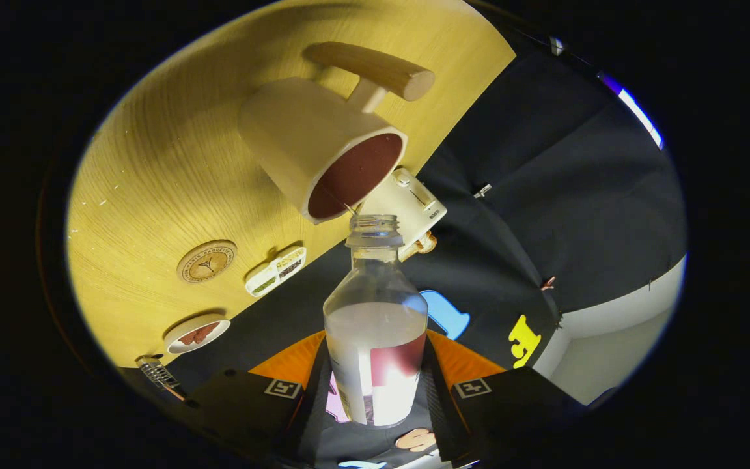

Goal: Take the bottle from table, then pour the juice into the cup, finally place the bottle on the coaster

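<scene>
My gripper (375, 391) is shut on a clear, uncapped bottle (375, 319) with a dark red label and whitish juice in it. Both orange-and-black fingers (287, 374) press its sides. The view is rolled hard, so the bottle is tipped. Its open mouth (374, 225) sits right at the rim of the cream cup (319, 146), which has a dark red inside and a wooden handle (375, 68). No stream of juice is visible. A round cork coaster (206, 261) lies on the yellow wooden table (153, 163), off to one side of the cup.
A cream box-shaped device (411, 208) with a switch stands just behind the cup. A small divided tray (276, 270) and a white dish (196, 333) with something reddish lie near the table's edge, beside a small metal rack (157, 373).
</scene>
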`<state>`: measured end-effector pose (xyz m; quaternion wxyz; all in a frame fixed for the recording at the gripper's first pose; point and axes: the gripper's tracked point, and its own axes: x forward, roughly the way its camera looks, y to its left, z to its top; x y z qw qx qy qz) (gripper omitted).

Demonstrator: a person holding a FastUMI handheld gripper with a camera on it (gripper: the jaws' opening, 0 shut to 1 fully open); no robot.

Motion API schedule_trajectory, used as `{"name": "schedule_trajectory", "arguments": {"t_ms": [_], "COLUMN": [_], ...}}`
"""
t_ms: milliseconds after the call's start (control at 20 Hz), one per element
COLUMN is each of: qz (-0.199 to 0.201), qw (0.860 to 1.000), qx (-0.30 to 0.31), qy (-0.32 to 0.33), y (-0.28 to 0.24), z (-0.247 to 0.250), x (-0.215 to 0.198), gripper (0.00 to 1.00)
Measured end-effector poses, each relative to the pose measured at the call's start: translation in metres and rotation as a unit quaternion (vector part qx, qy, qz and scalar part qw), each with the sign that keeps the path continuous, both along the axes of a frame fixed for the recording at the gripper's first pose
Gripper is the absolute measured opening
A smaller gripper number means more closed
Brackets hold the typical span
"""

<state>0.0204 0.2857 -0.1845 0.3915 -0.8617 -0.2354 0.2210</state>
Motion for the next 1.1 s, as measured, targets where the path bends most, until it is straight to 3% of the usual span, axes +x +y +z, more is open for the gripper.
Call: {"name": "schedule_trajectory", "arguments": {"t_ms": [800, 1100], "qz": [0.003, -0.041], "qw": [1.000, 0.998], "qx": [0.001, 0.033], "qy": [0.005, 0.041], "y": [0.002, -0.008], "z": [0.000, -0.005], "x": [-0.002, 0.002], "gripper": [0.70, 0.70]}}
